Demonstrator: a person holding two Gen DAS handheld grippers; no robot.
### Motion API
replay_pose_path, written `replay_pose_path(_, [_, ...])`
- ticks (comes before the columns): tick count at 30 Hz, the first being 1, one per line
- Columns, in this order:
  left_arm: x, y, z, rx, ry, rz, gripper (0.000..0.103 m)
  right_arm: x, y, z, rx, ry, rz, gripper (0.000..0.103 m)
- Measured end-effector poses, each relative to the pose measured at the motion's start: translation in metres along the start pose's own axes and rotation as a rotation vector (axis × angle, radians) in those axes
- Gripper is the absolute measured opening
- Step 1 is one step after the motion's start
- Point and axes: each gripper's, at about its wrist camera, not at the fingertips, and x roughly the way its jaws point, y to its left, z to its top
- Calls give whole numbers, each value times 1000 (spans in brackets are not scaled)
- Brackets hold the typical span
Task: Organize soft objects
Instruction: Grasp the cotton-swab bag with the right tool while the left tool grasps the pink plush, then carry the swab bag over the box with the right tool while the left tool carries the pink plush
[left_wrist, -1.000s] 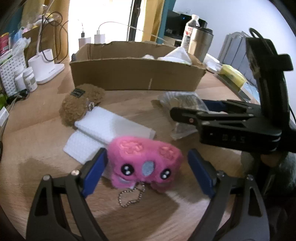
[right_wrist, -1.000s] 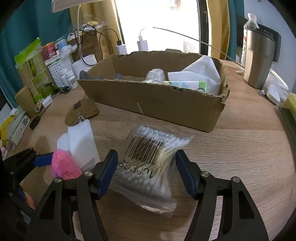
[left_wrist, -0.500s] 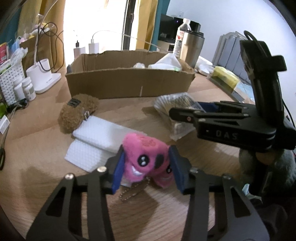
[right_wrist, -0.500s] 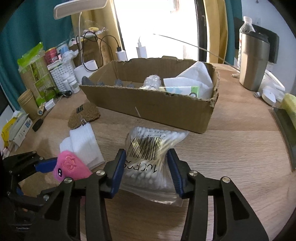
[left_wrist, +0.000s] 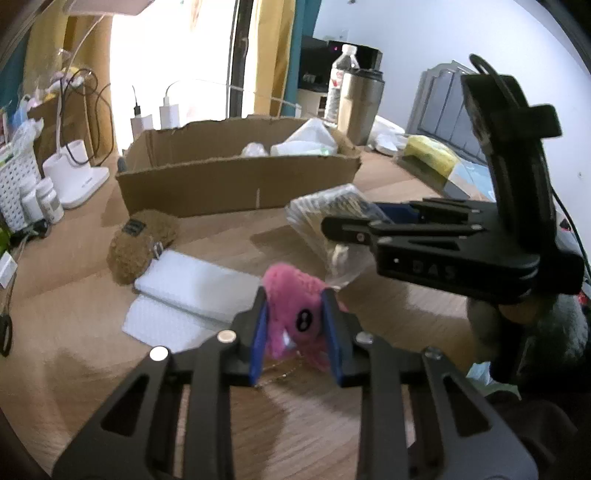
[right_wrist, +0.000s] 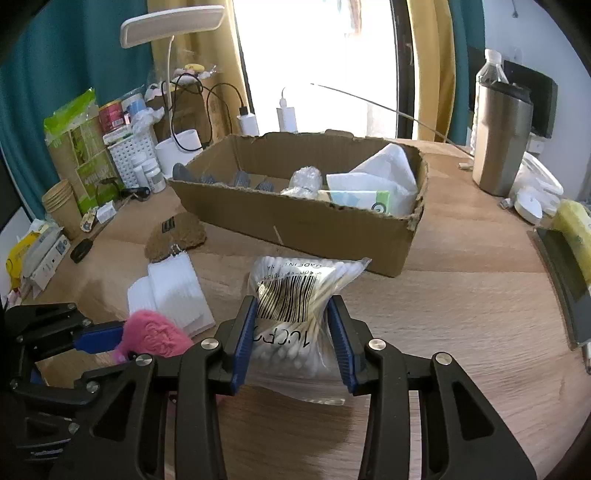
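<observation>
Left tongs (left_wrist: 297, 334) have just been closing and are clamped on the pink plush (left_wrist: 293, 314) – right tongs (right_wrist: 291, 343) likewise on the cotton-swab bag (right_wrist: 295, 321) (both near the cardboard box (right_wrist: 295, 221)) above the surface (right_wrist: 461, 314).

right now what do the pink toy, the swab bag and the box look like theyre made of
Pink toy: fuzzy plush fabric, matte, squashed between the left gripper's pads. Swab bag: thin clear glossy plastic film, crinkled and pinched in by the right gripper. Box: brown corrugated cardboard, matte, with ragged torn edges.

Wooden table (right_wrist: 461, 295), cardboard box (right_wrist: 295, 221), brown plush (left_wrist: 136, 247), white pads (left_wrist: 192, 284), steel tumbler (right_wrist: 502, 140)
</observation>
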Motion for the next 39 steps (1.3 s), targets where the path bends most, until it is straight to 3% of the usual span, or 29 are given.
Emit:
replay_pose_path(18, [-29,-8,22,35,-85,-14,27,-26,-2,16,0,-70,-32,41])
replay_pose_path(39, [-54,23,47,18,-159,23,27,-30,12,50,-43,-124,-33,41])
